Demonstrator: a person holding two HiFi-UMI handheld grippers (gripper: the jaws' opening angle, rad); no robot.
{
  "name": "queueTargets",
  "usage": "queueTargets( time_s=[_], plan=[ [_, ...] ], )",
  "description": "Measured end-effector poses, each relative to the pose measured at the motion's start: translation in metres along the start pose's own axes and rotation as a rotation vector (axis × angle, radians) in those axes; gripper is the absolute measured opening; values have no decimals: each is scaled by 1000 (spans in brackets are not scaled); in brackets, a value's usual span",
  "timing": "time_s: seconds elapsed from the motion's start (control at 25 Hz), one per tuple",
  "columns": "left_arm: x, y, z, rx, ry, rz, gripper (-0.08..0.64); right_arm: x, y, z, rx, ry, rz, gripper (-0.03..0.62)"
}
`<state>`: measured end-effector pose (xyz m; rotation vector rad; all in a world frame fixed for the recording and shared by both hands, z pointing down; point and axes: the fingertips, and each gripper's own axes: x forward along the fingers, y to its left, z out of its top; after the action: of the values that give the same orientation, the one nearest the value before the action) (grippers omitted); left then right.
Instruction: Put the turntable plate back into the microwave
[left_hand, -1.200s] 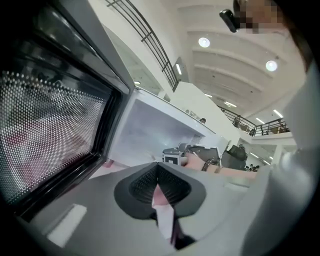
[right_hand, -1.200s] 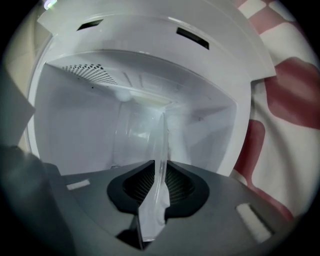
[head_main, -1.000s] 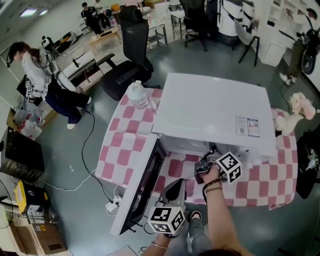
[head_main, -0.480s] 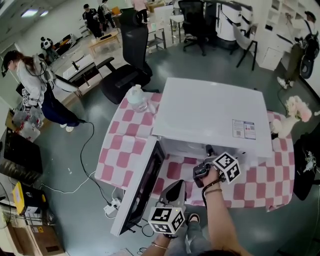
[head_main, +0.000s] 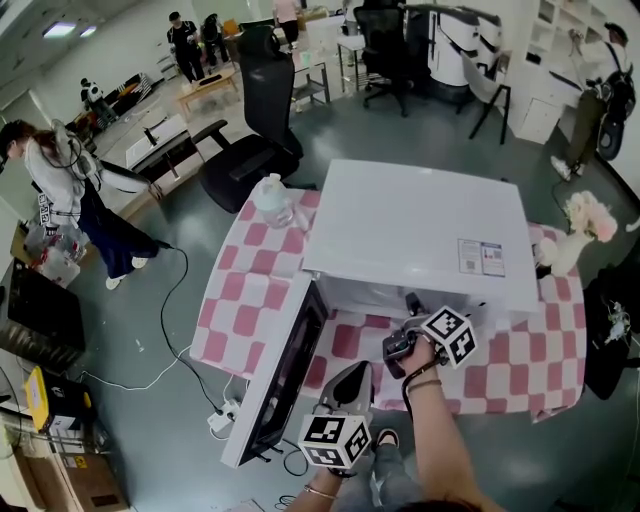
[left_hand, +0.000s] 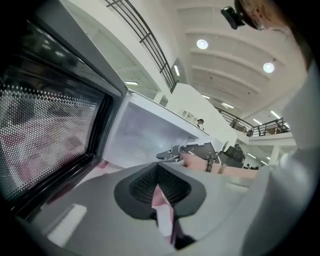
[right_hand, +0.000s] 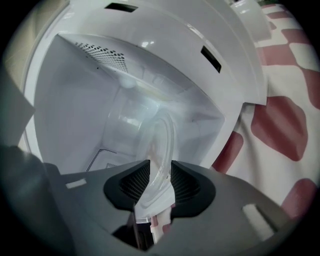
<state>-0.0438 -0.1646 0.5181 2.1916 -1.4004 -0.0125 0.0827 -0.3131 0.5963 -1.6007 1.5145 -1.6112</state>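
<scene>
- The white microwave stands on the bench, which is covered with a pink-and-white checked cloth. Its mouth faces the bench's near edge.
- Its door hangs open past the near edge, on the left.
- The right gripper is at the microwave's mouth and points into the cavity.
- The clear glass turntable plate shows edge-on in the right gripper view. Its near rim sits in the gap between the two jaws, and the rest reaches into the white cavity.
- The right jaws have just been opening and now stand wide, one on each side of the rim without clamping it.
- Whether the plate already rests on the cavity floor cannot be told.
- The left gripper hovers low in front of the bench's near edge, just beside the open door. Its jaws are pressed together with nothing between them.
</scene>
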Motion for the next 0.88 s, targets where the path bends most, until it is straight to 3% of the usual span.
queueTargets(
  time_s=[0.44, 0.88],
  plan=[
    [-6, -5, 5, 1, -12, 9, 0, -15, 16, -5, -82, 24, 36, 112],
    [-7, -15, 19, 9, -24, 10, 0, -42, 13, -24, -213, 88, 3, 110]
  ],
)
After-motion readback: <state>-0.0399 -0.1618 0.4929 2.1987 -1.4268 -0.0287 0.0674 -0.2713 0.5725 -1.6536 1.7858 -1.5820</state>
